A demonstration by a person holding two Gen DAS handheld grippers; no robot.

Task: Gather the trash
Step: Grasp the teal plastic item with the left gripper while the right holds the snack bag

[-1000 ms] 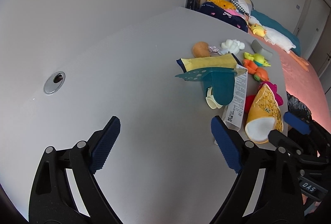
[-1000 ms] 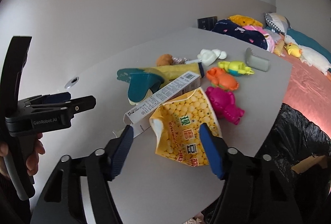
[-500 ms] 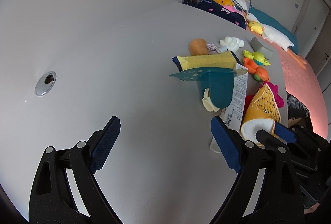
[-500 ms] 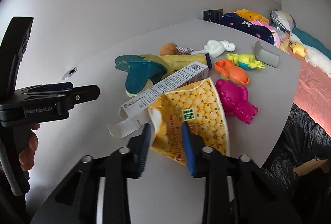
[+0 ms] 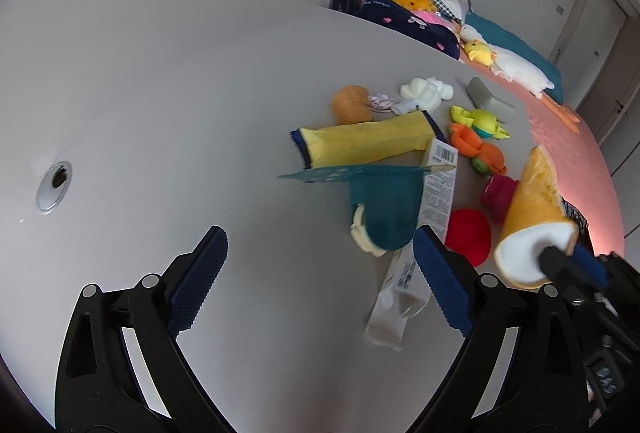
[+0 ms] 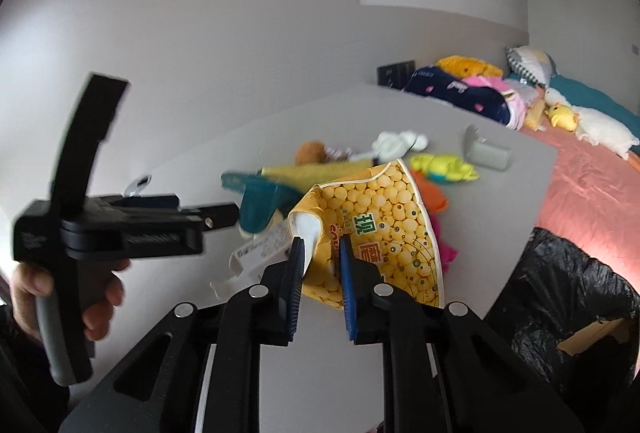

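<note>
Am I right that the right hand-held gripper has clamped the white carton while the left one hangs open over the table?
Not quite. The right hand-held gripper is shut on the yellow snack bag, not the white carton, which lies flat on the table; the right wrist view shows it. The left hand-held gripper does hang over the table, jaws opening and nothing between them.

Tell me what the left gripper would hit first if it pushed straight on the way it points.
Probably bare grey tabletop: the left gripper, jaws opening with nothing between them, aims down at it. The dark teal plastic scoop lies just right of that line, though depth is unclear.
</note>
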